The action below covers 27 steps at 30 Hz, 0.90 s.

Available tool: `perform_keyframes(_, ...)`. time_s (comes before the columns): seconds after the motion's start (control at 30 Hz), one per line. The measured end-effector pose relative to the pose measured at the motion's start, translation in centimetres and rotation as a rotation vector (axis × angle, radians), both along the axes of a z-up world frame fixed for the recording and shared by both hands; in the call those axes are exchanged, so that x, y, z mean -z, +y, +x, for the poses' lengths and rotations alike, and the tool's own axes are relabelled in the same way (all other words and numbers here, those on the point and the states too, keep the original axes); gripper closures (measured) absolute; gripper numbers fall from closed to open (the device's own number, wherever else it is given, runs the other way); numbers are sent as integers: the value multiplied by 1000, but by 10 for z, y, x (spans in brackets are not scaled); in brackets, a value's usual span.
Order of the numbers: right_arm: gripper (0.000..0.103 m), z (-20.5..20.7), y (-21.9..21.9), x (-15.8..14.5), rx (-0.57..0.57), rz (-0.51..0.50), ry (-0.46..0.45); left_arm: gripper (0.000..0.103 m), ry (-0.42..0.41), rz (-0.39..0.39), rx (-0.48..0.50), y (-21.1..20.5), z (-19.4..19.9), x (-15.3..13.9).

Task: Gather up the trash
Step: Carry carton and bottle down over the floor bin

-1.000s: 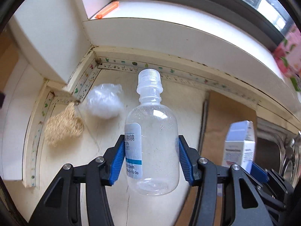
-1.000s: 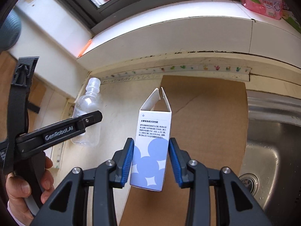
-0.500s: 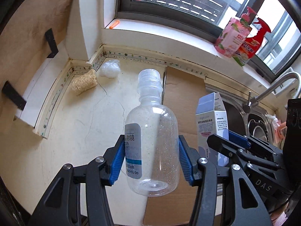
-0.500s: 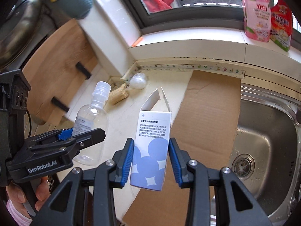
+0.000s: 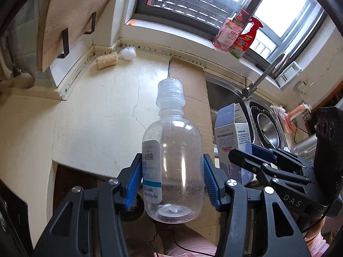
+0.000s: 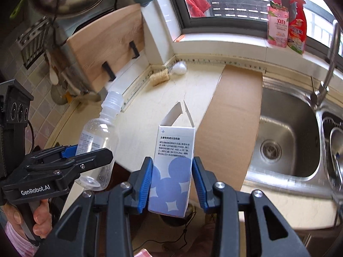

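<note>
My left gripper [image 5: 172,181] is shut on a clear plastic bottle [image 5: 172,167] with a white cap and a blue-striped label, held upright in the air in front of the counter edge. It also shows in the right wrist view [image 6: 97,147]. My right gripper [image 6: 172,181] is shut on a small white and blue carton [image 6: 173,167] with its top flap open, held upright beside the bottle. The carton shows in the left wrist view [image 5: 232,137] to the right of the bottle.
A cream counter [image 5: 96,115] carries a cardboard sheet [image 6: 233,115], a loofah scrubber [image 5: 106,60] and a white crumpled wad [image 5: 128,53] in the back corner. A steel sink [image 6: 285,137] with a tap [image 6: 328,68] lies right. Two detergent bottles [image 5: 235,34] stand on the windowsill.
Both grippers have pulled back and up from the counter with the bottle and the carton still held. The counter's front edge and the sink have come into view.
</note>
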State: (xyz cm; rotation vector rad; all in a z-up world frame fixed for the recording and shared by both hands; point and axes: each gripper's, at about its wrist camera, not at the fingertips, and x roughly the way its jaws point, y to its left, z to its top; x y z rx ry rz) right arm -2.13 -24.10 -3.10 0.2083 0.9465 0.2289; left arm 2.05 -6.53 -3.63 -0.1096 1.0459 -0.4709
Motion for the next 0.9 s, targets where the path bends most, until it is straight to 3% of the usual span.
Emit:
perform_keyframes(0.23, 65, -72, 43, 37, -11, 14, 71, 51, 74, -46, 8, 42, -66, 44)
perform_keyframes(0.4, 65, -102, 67, 66, -51, 22, 109, 51, 112, -22, 4, 63, -101, 84)
perform_keyframes(0.7, 65, -106, 93, 144, -131, 44, 165, 50, 91, 30, -111, 103, -144, 173)
perform_keyframes(0.9, 65, -95, 96, 218, -151, 42, 230, 50, 143, 32, -211, 115, -147, 249)
